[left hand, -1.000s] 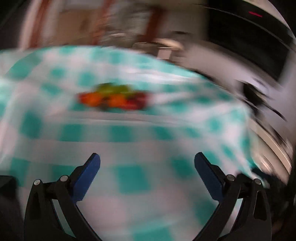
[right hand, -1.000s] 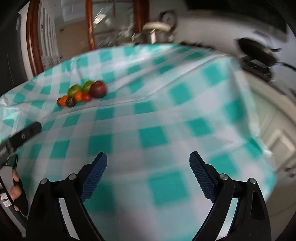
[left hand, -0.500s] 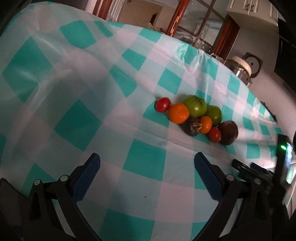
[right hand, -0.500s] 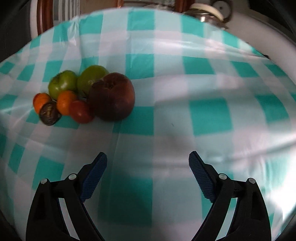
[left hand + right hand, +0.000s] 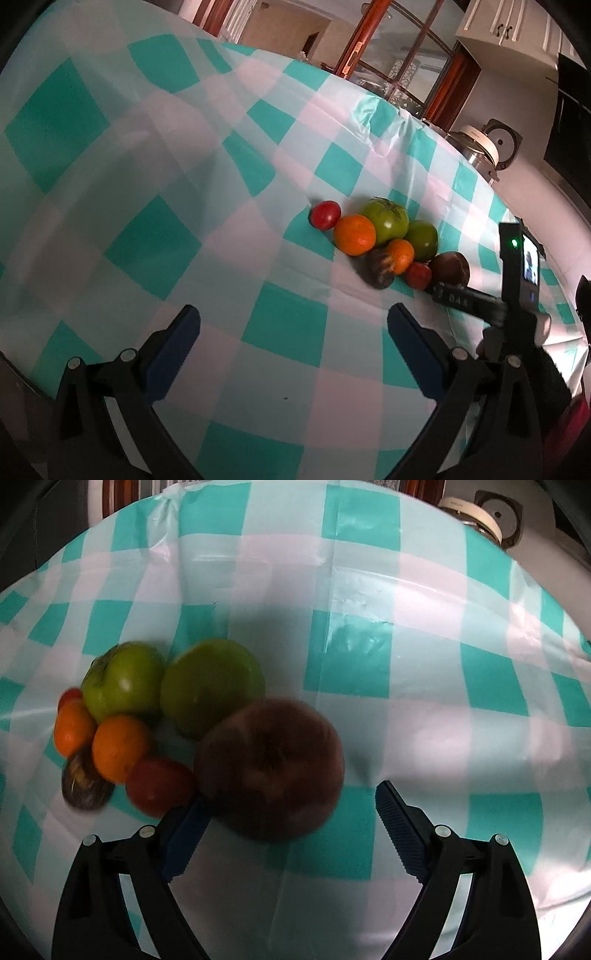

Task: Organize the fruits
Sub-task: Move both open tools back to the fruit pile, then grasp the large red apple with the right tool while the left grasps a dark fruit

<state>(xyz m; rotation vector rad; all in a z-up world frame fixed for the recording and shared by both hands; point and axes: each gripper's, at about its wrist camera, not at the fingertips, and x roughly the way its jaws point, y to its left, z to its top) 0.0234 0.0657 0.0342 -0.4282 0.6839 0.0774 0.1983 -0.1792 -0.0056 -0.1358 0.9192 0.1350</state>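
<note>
A cluster of fruit lies on the teal-and-white checked tablecloth (image 5: 155, 243). It holds a big dark red-brown fruit (image 5: 269, 768), two green tomatoes (image 5: 123, 681) (image 5: 212, 686), two oranges (image 5: 120, 747) (image 5: 72, 725), red tomatoes (image 5: 160, 786) and a dark wrinkled fruit (image 5: 85, 782). My right gripper (image 5: 291, 805) is open, its jaws on either side of the near part of the dark red-brown fruit. My left gripper (image 5: 293, 325) is open and empty, well short of the cluster (image 5: 380, 240). The right gripper's body (image 5: 517, 280) shows at the cluster's right side.
A white kettle-like appliance (image 5: 480, 144) stands beyond the table's far right edge. A wood-framed glass cabinet (image 5: 391, 70) is behind the table. The cloth has creases near the far edge (image 5: 354, 590).
My right gripper has closed in on the cluster, and the dark red-brown fruit now sits between its open jaws. The left gripper's view has moved slightly nearer to the fruit.
</note>
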